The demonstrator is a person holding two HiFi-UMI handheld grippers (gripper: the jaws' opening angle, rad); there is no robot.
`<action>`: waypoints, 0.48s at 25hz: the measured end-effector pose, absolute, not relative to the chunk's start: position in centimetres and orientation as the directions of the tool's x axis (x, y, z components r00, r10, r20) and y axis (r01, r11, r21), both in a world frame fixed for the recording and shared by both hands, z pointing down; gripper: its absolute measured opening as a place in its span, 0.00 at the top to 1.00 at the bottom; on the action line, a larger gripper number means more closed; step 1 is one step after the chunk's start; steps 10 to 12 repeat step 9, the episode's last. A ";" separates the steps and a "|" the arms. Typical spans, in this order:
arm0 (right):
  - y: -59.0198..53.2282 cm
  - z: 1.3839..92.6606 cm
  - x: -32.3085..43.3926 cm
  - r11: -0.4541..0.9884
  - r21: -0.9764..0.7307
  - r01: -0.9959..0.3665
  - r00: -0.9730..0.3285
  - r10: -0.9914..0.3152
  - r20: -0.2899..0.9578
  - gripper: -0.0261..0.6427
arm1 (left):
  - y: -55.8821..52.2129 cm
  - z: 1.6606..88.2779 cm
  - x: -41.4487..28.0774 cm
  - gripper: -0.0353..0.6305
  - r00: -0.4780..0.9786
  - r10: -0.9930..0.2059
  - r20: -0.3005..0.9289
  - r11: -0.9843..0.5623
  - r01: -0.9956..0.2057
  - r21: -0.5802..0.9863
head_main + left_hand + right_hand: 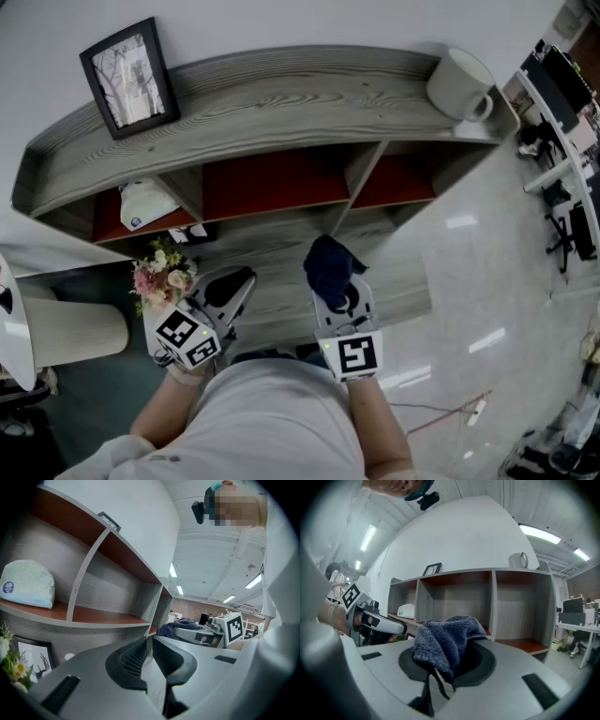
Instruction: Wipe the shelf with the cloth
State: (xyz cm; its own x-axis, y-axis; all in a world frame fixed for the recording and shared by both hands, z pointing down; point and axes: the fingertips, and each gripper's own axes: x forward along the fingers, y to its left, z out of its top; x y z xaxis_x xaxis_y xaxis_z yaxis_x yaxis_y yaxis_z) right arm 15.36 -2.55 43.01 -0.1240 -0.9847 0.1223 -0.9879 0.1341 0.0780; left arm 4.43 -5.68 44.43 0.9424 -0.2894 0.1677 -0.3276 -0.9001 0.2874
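Grey wood-grain shelf (281, 98) with reddish compartment floors stands against a white wall, with a picture frame (129, 77) and a white mug (461, 84) on top. The right gripper (445, 663) pinches a bunched dark blue cloth (447, 639), held in front of the open compartments. The left gripper (150, 644) has its jaws pressed together, empty, alongside.

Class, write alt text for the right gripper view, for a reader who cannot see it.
The right gripper is shut on a bunched dark blue cloth, held up before a grey shelf unit with reddish-brown boards. A mug and a picture frame stand on its top.
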 end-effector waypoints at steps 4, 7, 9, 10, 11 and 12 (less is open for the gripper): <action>-2.8 43.1 15.4 0.131 0.071 -0.989 -0.121 -0.985 0.126 0.84 | -5.8 44.5 4.4 0.87 0.942 -0.289 0.173 -0.900 -0.329 0.287; -3.1 43.2 15.5 0.128 0.067 -0.990 -0.118 -0.985 0.128 0.84 | -5.8 44.6 4.5 0.87 0.946 -0.274 0.176 -0.901 -0.316 0.296; -3.2 43.3 15.6 0.128 0.068 -0.989 -0.118 -0.985 0.129 0.84 | -5.7 44.6 4.5 0.88 0.949 -0.262 0.175 -0.902 -0.305 0.305; -3.2 43.3 15.6 0.128 0.068 -0.989 -0.118 -0.985 0.129 0.84 | -5.7 44.6 4.5 0.88 0.949 -0.262 0.175 -0.902 -0.305 0.305; -3.2 43.3 15.6 0.128 0.068 -0.989 -0.118 -0.985 0.129 0.84 | -5.7 44.6 4.5 0.88 0.949 -0.262 0.175 -0.902 -0.305 0.305; -3.2 43.3 15.6 0.128 0.068 -0.989 -0.118 -0.985 0.129 0.84 | -5.7 44.6 4.5 0.88 0.949 -0.262 0.175 -0.902 -0.305 0.305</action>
